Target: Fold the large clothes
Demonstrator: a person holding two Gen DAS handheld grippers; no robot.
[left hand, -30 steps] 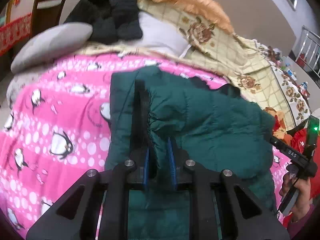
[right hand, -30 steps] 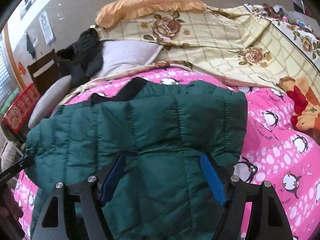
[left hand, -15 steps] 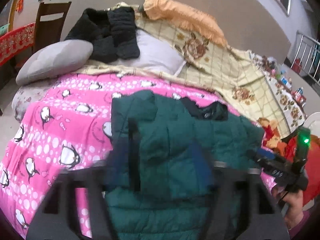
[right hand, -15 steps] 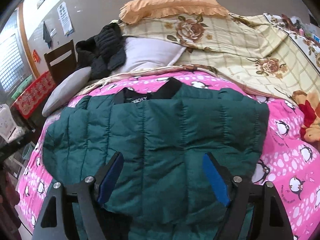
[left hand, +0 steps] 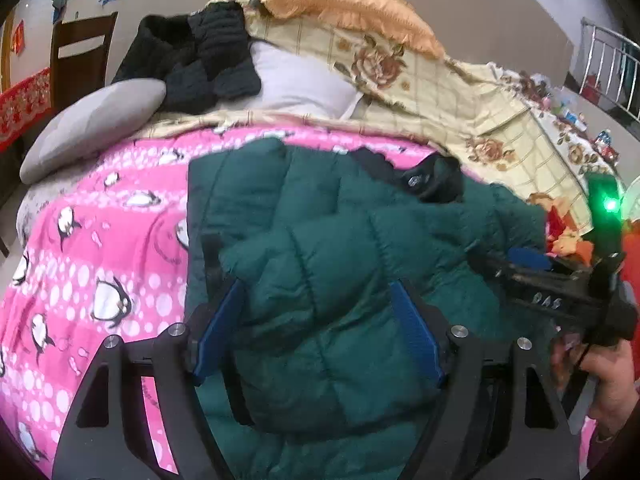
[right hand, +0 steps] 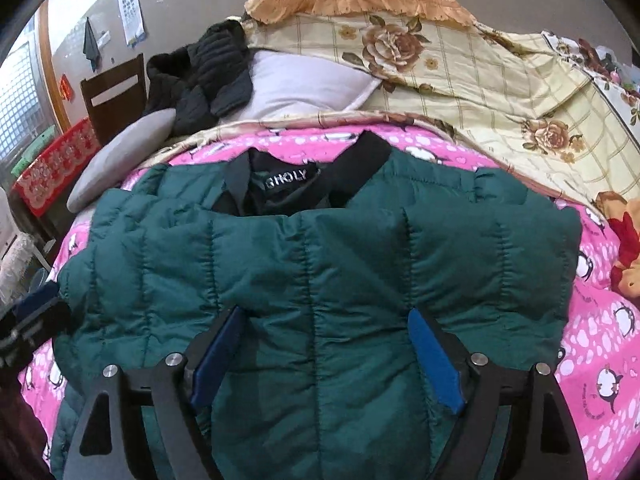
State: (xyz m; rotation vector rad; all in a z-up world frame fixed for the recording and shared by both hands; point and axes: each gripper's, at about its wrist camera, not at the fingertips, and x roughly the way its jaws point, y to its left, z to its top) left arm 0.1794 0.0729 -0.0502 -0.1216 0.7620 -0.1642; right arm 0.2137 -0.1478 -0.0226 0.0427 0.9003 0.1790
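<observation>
A dark green puffer jacket (left hand: 332, 240) lies on the pink penguin blanket (left hand: 100, 232), its sleeves folded over the body and its black collar (right hand: 280, 180) toward the pillows. My left gripper (left hand: 316, 320) is open, its blue pads either side of a folded sleeve without holding it. My right gripper (right hand: 324, 352) is open over the jacket's (right hand: 320, 272) lower middle, holding nothing. The right gripper also shows at the right edge of the left wrist view (left hand: 560, 284).
At the head of the bed lie a black jacket (left hand: 196, 60), a grey cushion (left hand: 92, 124), a white pillow (left hand: 300, 80) and a floral quilt (left hand: 440, 92) with an orange pillow. A wooden chair (left hand: 80, 56) stands at far left.
My left gripper let go of the green sleeve, opened wide and pulled back. The right gripper stayed open and drew back, so more of the jacket and collar shows.
</observation>
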